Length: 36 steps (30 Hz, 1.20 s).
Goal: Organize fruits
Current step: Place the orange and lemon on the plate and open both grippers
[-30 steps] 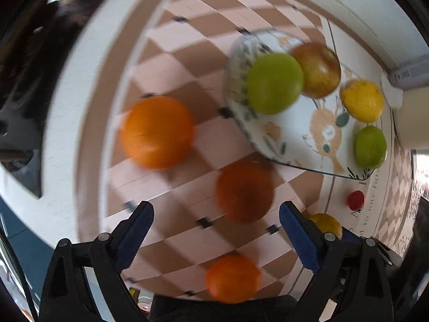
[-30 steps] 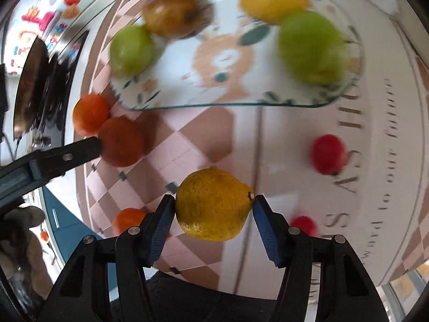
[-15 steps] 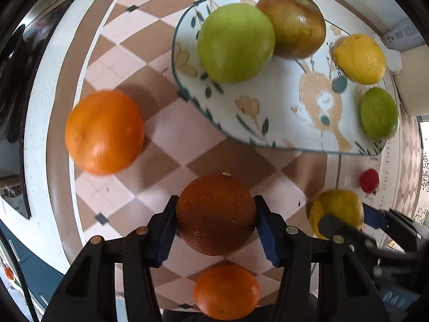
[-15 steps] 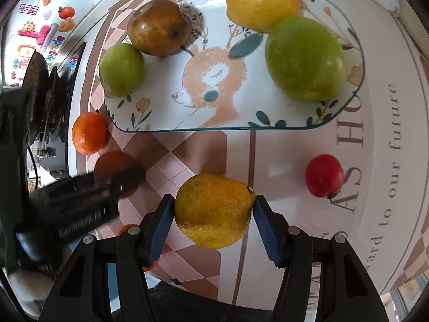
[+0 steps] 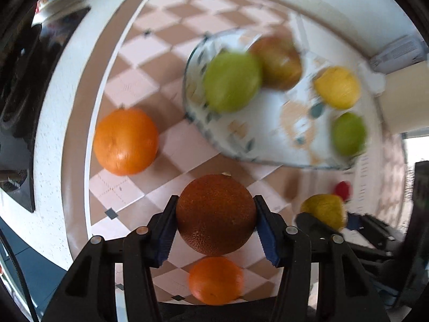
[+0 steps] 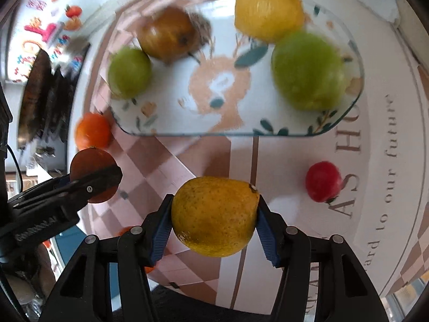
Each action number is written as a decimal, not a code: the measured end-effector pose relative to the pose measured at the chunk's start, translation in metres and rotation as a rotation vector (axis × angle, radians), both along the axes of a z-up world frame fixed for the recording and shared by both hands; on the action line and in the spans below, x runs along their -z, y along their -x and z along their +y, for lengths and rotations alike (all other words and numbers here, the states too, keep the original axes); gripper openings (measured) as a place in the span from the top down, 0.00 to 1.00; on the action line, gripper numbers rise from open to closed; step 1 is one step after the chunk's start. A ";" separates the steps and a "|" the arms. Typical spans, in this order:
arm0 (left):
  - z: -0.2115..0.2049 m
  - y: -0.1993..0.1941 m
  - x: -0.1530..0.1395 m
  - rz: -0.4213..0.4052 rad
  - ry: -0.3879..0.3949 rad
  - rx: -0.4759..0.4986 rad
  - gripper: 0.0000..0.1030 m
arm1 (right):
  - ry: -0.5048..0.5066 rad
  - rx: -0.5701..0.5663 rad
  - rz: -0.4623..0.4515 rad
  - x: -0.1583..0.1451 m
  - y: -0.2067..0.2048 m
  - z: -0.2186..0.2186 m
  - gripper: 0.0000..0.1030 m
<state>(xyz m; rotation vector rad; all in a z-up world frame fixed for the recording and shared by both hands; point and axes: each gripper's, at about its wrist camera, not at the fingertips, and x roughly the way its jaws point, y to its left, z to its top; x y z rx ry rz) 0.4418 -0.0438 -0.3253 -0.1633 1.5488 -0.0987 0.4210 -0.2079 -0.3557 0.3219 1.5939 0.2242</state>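
My left gripper [image 5: 215,218] is shut on a dark brown-orange fruit [image 5: 215,214], held above the checkered cloth. My right gripper [image 6: 213,216] is shut on a yellow pear-like fruit [image 6: 214,216], which also shows in the left wrist view [image 5: 324,210]. The patterned plate [image 6: 214,118] lies ahead and holds a green apple [image 6: 308,71], a yellow lemon [image 6: 268,12], a brown pear [image 6: 167,35] and a small green fruit [image 6: 130,72]. In the right wrist view the left gripper [image 6: 88,185] and its fruit [image 6: 88,161] show at the left.
A bright orange [image 5: 126,141] lies left of the plate and a smaller orange [image 5: 215,280] lies under my left gripper. A small red fruit [image 6: 323,181] sits on the white printed cloth to the right. A dark stove edge [image 5: 16,80] runs along the left.
My left gripper closed on the dark orange fruit and has lifted it back from the plate. My right gripper keeps the yellow fruit and has risen slightly.
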 end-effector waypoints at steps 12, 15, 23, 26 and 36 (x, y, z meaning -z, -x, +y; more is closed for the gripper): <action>-0.018 -0.078 -0.002 0.062 0.151 -0.059 0.50 | 0.031 0.075 -0.117 -0.021 -0.043 -0.020 0.42; -0.016 -0.081 0.011 0.115 0.169 -0.085 0.50 | 0.035 0.087 -0.124 -0.017 -0.049 -0.021 0.42; -0.017 -0.082 0.030 0.199 0.186 -0.120 0.50 | 0.021 0.078 -0.110 -0.010 -0.062 -0.018 0.41; -0.017 -0.083 0.031 0.205 0.180 -0.122 0.49 | 0.006 0.074 -0.074 -0.005 -0.063 -0.018 0.35; -0.011 -0.084 0.013 0.152 0.124 -0.078 0.18 | 0.045 0.084 -0.066 -0.023 -0.062 -0.027 0.14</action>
